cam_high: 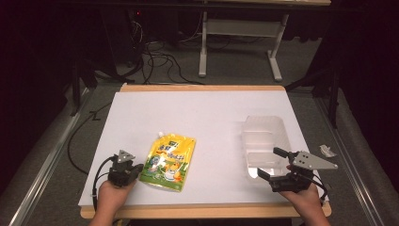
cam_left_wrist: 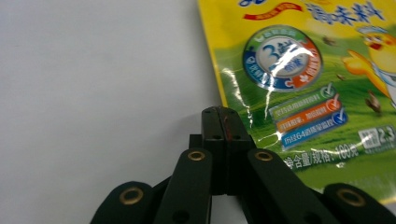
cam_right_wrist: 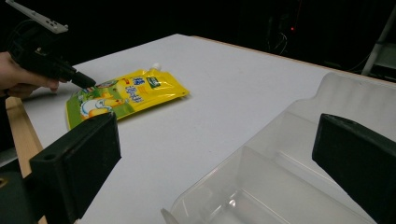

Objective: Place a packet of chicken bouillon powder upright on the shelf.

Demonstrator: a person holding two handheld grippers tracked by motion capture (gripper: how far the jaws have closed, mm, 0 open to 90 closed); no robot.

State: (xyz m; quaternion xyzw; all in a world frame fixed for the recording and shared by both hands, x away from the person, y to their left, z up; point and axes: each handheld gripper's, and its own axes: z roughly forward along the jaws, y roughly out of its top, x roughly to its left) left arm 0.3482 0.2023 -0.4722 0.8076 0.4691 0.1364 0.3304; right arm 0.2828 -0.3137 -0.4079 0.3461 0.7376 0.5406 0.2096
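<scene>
Pouch: yellow-and-green spouted pouch [cam_high: 168,161] lies flat, printed face up, on the near-left part of the table.
Pouch axis: long axis runs from the near edge toward the far side, leaning slightly right in the high view; the white spout [cam_high: 160,134] points away from the person.
Left gripper: left gripper [cam_left_wrist: 222,122] rests at the pouch's near-left edge, jaws pressed together; whether the pouch's edge is pinched between them cannot be told.
Right gripper: right gripper [cam_high: 273,163] sits at the near end of the container, jaws spread wide, nothing between them.
Container: clear plastic container [cam_high: 263,143] stands on the right part of the table, well apart from the pouch.
Surface: white tabletop [cam_high: 197,113] with a wooden border [cam_high: 202,87], matte and flat.
Room: dark surroundings; grey floor with black cables [cam_high: 160,61] and a white desk frame [cam_high: 240,42] beyond the far edge.
</scene>
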